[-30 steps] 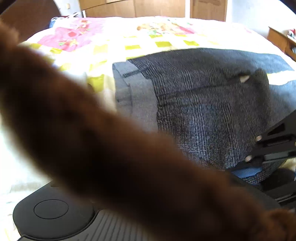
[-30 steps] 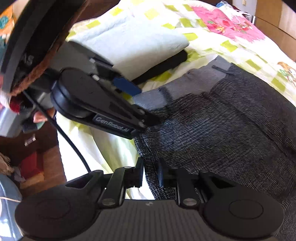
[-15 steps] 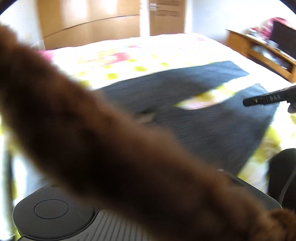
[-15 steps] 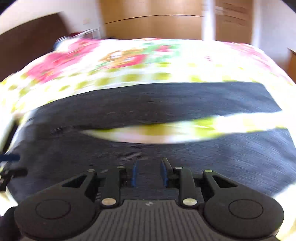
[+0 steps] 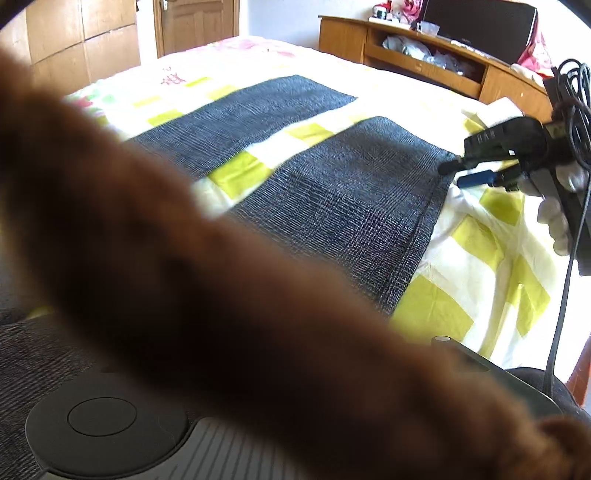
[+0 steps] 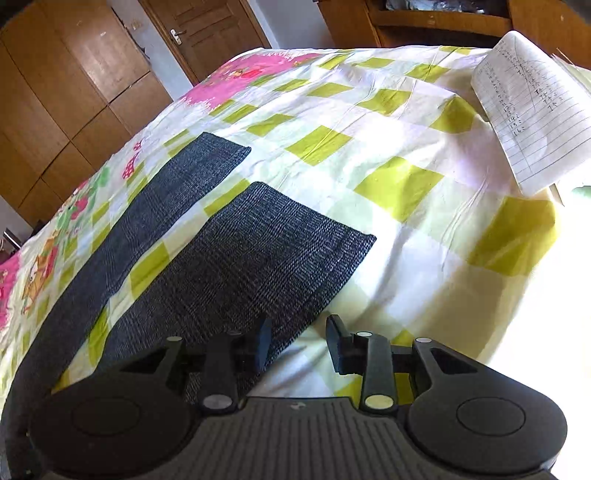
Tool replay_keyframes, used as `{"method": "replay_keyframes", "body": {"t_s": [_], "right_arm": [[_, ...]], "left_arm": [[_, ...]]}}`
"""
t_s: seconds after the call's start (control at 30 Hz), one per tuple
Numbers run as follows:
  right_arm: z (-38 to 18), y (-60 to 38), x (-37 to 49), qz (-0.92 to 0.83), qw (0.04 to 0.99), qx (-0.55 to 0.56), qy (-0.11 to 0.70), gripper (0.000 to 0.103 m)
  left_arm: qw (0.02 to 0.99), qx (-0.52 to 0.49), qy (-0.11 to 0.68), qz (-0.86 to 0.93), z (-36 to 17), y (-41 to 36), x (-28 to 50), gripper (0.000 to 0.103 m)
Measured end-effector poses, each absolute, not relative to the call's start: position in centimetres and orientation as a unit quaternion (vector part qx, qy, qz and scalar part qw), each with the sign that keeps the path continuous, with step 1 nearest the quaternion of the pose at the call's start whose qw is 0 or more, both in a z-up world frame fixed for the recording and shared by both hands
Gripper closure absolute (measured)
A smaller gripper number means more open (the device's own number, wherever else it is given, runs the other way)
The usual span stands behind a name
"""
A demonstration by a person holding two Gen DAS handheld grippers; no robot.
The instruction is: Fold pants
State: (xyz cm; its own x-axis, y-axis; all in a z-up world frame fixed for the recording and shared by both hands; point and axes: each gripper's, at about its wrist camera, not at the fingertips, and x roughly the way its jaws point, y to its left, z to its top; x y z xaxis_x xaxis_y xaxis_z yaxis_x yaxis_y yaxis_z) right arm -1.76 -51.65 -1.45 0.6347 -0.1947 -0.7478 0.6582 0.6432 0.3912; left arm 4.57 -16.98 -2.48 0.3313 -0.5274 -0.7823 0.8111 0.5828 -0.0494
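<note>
Right gripper [image 6: 297, 341] nearest, fingers apart, empty, hovering over hem corner of near trouser leg. Pants [image 6: 236, 266] dark grey, flat on bed [image 6: 399, 184], legs spread, strip of checked quilt between them. Lined paper sheet [image 6: 532, 122] at far right corner of bed. Left gripper: fingers hidden behind blurred brown furry sleeve [image 5: 207, 295], state cannot tell. Wooden wardrobe [image 6: 66, 92] and door [image 6: 207, 33] beyond far edge of bed.

The right claw [image 6: 297, 341] has left the waistband, opened wider, and moved to the pants [image 6: 236, 266] hem.
</note>
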Motion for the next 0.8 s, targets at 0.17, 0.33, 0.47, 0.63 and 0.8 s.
{"method": "replay_keyframes", "body": {"t_s": [0.17,0.33,0.47,0.63,0.8], "right_arm": [[-2.3,-53.5,-1.0,-0.258,0.825,0.388,0.319,0.082],[0.1,-54.0,-3.2,-0.242,0.850,0.376,0.277,0.083],[-0.8,-54.4,-3.6,-0.256,0.847,0.346,0.312,0.080],[0.4,-52.5,-5.4,-0.277,0.852,0.303,0.326,0.077],[5.2,-44.8,-2.4,-0.197,0.916,0.121,0.328,0.072]], "left_arm": [[0.797,0.173,0.406,-0.412,-2.3,-17.9,4.5,0.051],[0.795,0.174,0.401,-0.421,-1.3,-19.3,3.9,0.051],[0.789,0.182,0.402,-0.428,-1.6,-20.5,3.3,0.051],[0.804,0.158,0.387,-0.422,0.5,-17.0,4.6,0.051],[0.836,0.162,0.353,-0.388,3.3,-10.0,6.8,0.049]]}}
